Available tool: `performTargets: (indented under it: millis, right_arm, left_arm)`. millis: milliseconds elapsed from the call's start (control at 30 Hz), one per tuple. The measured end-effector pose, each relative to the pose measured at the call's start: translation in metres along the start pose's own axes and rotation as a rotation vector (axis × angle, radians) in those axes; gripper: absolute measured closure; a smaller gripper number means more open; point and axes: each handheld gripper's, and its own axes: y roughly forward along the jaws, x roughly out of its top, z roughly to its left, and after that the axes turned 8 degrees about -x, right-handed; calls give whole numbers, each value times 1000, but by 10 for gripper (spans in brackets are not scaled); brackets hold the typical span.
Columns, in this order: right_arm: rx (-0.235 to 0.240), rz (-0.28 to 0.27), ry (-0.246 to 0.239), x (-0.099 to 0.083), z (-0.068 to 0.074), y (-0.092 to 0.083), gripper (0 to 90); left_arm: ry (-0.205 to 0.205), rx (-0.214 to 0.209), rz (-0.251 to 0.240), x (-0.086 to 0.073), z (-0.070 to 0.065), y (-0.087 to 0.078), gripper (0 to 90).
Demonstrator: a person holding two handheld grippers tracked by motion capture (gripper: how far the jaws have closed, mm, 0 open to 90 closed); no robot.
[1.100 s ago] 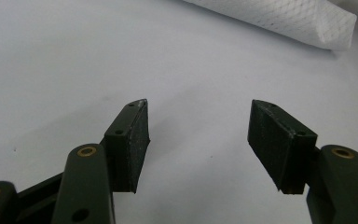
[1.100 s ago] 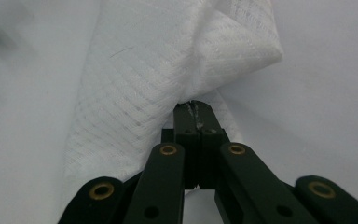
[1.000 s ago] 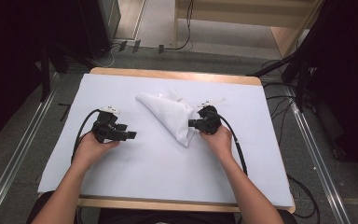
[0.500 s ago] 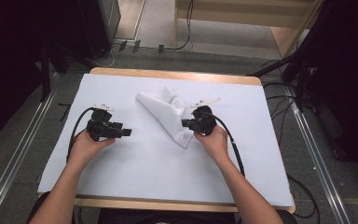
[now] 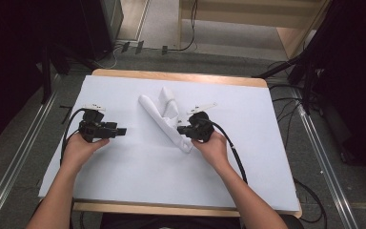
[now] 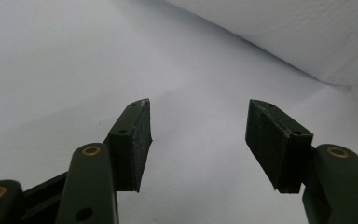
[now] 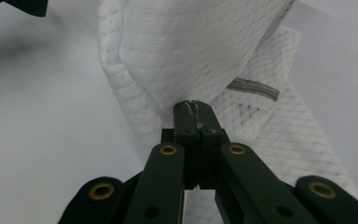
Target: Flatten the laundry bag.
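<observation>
1. Right gripper [image 7: 193, 106]: fingers pressed together with no gap, a layer of the white cloth [image 7: 191, 51] rising directly from their tips; judged to be pinching a fold of it, though the pinched edge itself is hidden between the pads.
2. Left gripper [image 6: 198, 126]: fingers spread wide apart, nothing between them, aimed across the bare white cover toward a pale fold of the cloth in the far upper corner of that view.
3. In the high view, the right gripper [image 5: 185, 129] sits at the near end of the cloth [image 5: 164, 119]; the left gripper [image 5: 119, 130] rests well apart from it, toward the left edge of the tabletop [image 5: 124, 167].
4. The cloth lies as a narrow, folded band running diagonally from near the middle of the far edge toward the tabletop's centre, with a second lobe beside its far end.
5. Step in hand (judged): one end of the cloth is being held and drawn by the right hand [image 5: 214, 148], probably to fold or spread it.
6. Next move (judged): the open left fingers need to travel to a free edge or corner of the cloth and close on a single layer, so both ends can be controlled together.
</observation>
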Motion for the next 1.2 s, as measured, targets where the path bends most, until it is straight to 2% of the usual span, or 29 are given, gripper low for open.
performTargets:
  millis: [300,367,400,533,600,633,667,767,933,1067,1200]
  right_arm:
    - [35,14,-41,-1,16,6,900]
    - [51,19,-39,-1,20,6,900]
    - [58,13,-51,0,22,5,900]
    - [52,-4,-45,2,21,-5,900]
    - [31,-20,-47,3,18,-12,900]
    - [5,-23,-42,2,12,-16,897]
    - [5,-23,-42,2,12,-16,897]
    - [-16,-21,-15,-2,-1,-20,895]
    - [-56,-7,11,-8,-17,-20,860]
    - [-88,6,19,-13,-23,-17,800]
    - [-119,14,45,-17,-34,-16,758]
  left_arm:
    - [-1,3,-14,0,2,-4,407]
    - [-7,23,-14,1,3,-6,400]
    - [-5,33,-10,1,4,-6,398]
    - [-16,18,-28,1,6,-9,397]
    - [-20,8,-29,2,6,-7,398]
    - [-13,5,-24,2,6,-6,398]
    - [-13,1,-25,3,5,-5,398]
    - [-1,-8,-17,4,3,-2,398]
    - [25,-21,-20,7,6,7,373]
    - [19,-23,-7,13,10,17,369]
    - [25,-24,-22,18,14,19,369]
